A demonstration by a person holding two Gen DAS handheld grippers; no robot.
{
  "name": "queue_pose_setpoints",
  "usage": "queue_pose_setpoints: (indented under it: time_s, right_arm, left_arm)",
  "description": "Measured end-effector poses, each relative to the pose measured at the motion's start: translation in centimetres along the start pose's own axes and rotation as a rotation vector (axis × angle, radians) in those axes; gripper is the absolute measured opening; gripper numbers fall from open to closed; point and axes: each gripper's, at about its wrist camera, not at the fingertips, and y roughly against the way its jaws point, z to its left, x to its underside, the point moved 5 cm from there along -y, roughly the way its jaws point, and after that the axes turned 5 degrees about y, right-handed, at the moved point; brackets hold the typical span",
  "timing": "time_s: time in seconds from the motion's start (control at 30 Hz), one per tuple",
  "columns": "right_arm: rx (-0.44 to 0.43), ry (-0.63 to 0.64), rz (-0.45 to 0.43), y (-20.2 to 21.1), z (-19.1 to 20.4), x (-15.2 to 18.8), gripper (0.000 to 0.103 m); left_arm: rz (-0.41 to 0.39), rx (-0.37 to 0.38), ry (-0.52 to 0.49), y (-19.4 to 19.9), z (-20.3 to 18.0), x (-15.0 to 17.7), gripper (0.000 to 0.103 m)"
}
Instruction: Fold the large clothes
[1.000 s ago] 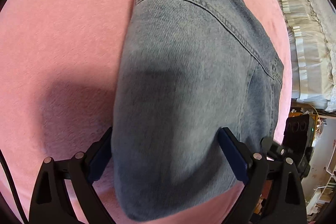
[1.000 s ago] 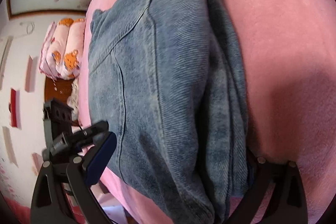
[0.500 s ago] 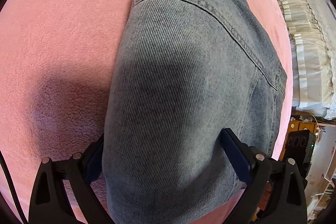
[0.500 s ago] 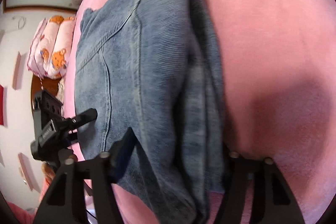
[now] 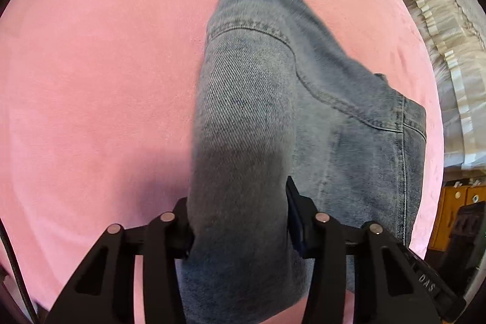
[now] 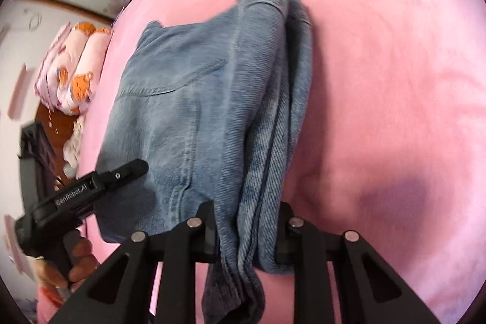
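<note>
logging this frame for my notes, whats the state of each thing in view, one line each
jeans: folded, near end bunched up off the pink blanket, far end lying on it
left gripper: closing, denim pinched between its fingers
right gripper: closing, folded layers of denim between its fingers
pink blanket: spread flat under the jeans
bear-print quilt: rolled up at the bed's far side

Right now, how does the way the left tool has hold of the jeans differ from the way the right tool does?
The left tool pinches a broad, rounded fold of the jeans; the right tool pinches a thinner stack of layered edges. Cloth bulges over the left tool's jaws, while below the right tool it hangs as a narrow tail. Both tools are closing with denim between the jaws, above the pink blanket.
</note>
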Motion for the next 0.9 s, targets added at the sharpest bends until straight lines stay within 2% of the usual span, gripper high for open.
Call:
queue_pose_setpoints:
  time_s: [0.13, 0.23, 0.33, 0.43, 0.57, 0.73, 0.77, 0.9]
  right_arm:
    - [-0.026, 0.027, -0.003, 3.0, 1.9, 2.5, 0.020]
    - [-0.030, 0.055, 0.017, 4.9, 3.5, 4.5, 0.019]
    - [-0.017, 0.140, 0.048, 6.5, 6.2, 6.4, 0.018]
    - [-0.020, 0.247, 0.066, 8.0, 9.7, 8.1, 0.018]
    - [-0.050, 0.313, 0.085, 8.3, 14.8, 9.0, 0.018]
    - [-0.070, 0.420, 0.063, 6.7, 23.0, 8.4, 0.018]
    - [-0.072, 0.434, 0.052, 5.8, 25.8, 7.9, 0.018]
    - [-0.093, 0.410, 0.009, 2.1, 34.9, 5.3, 0.018]
  left_arm:
    - [-0.007, -0.025, 0.011, 2.9, 0.0, 2.3, 0.040]
    - [-0.038, -0.052, -0.027, 6.0, -0.2, 4.9, 0.038]
    - [-0.037, -0.078, -0.055, 8.5, -0.1, 6.9, 0.037]
    - [-0.044, -0.085, -0.069, 11.2, 0.4, 7.8, 0.036]
    - [-0.069, -0.088, -0.066, 14.5, 3.2, 7.8, 0.036]
    - [-0.168, -0.067, -0.023, 19.0, 11.2, 5.1, 0.035]
    - [-0.184, -0.062, -0.015, 19.7, 13.1, 4.3, 0.035]
    - [-0.240, -0.052, -0.015, 22.9, 22.0, -1.6, 0.035]
